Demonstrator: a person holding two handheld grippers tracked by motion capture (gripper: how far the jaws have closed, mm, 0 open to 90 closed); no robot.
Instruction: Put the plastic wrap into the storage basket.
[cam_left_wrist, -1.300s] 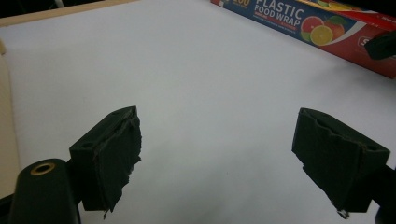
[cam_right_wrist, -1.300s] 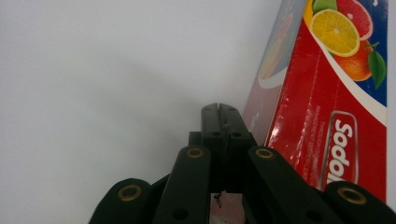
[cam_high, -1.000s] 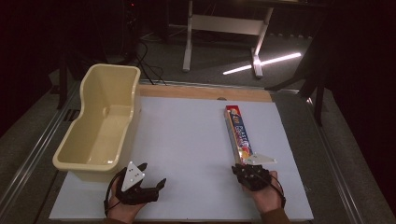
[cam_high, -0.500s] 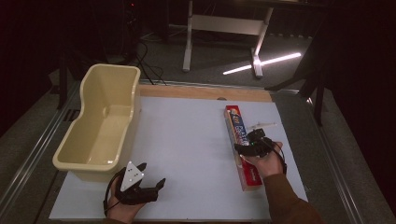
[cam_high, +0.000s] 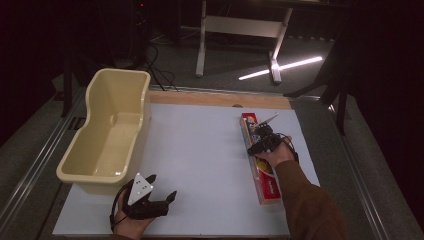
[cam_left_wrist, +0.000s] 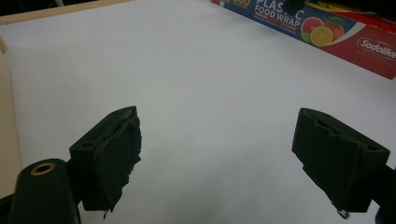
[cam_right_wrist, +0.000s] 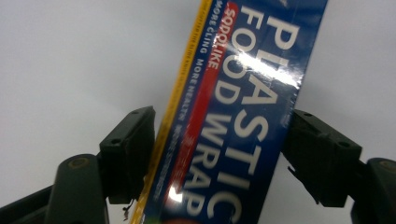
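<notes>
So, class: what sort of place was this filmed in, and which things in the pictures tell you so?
Probably a lab or studio set up for recording, not a home. A white board on the table serves as a plain work surface, the room around it is dark, and bare metal stand legs and loose cables sit on the floor behind.

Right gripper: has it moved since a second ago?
Yes. The right gripper has gone forward along the plastic wrap box, from its near end toward its far end, jaws now straddling it.
</notes>
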